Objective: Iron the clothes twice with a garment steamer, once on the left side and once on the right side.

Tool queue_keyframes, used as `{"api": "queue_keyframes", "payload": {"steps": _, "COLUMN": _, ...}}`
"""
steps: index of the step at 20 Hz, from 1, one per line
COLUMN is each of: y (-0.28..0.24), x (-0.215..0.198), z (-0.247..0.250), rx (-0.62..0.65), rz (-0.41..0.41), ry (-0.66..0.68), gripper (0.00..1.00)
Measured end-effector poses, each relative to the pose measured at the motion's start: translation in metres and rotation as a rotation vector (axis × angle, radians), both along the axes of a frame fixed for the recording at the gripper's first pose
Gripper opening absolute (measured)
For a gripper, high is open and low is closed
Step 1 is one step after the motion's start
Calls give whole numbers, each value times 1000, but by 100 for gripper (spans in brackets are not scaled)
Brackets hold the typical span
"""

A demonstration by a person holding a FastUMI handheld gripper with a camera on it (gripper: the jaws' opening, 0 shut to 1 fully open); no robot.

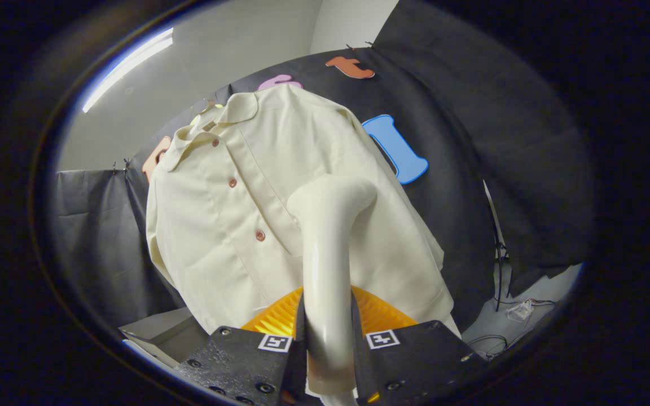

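1. Gripping the cream plastic garment steamer (328, 265) by its curved handle, the tongs (329, 361) are clenched on it, one finger pressed against each side.
2. The steamer's head points at the pale cream short-sleeved button-up shirt (235, 225), which hangs just beyond the fingers in front of the booth's black cloth wall (500, 158); whether the head touches the cloth I cannot tell.
3. Judging by this, a steaming pass is in hand, with the head beside the button placket, low on the front.
4. The next move seems to call for a steady stroke along one side panel, keeping the head near the fabric, then a matching pass on the other side.
5. The shirt looks light and mostly smooth, with faint creases low down, brown buttons and a flat collar.
6. An orange ribbed thing (280, 318) sits behind the fingers.
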State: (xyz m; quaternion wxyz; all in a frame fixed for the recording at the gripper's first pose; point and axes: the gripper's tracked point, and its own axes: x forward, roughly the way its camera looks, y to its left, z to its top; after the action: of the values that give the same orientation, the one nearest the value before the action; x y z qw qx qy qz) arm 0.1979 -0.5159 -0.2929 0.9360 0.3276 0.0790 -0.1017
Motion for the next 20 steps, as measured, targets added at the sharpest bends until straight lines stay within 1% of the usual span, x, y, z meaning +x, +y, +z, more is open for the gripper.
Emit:
{"api": "queue_keyframes", "payload": {"steps": 5, "y": 6, "x": -21, "z": -46, "rx": 44, "rz": -7, "ry": 64, "gripper": 33}}
{"api": "queue_keyframes", "payload": {"steps": 7, "y": 6, "x": -30, "z": -61, "rx": 44, "rz": -25, "ry": 84, "gripper": 33}}
{"api": "queue_keyframes", "payload": {"steps": 12, "y": 20, "x": -50, "z": -96, "rx": 99, "rz": -37, "ry": 151, "gripper": 33}}
{"api": "queue_keyframes", "payload": {"steps": 17, "y": 37, "x": -74, "z": -121, "rx": 138, "rz": -69, "ry": 216, "gripper": 34}}
{"api": "queue_keyframes", "payload": {"steps": 20, "y": 56, "x": -92, "z": -131, "rx": 191, "rz": -79, "ry": 237, "gripper": 34}}
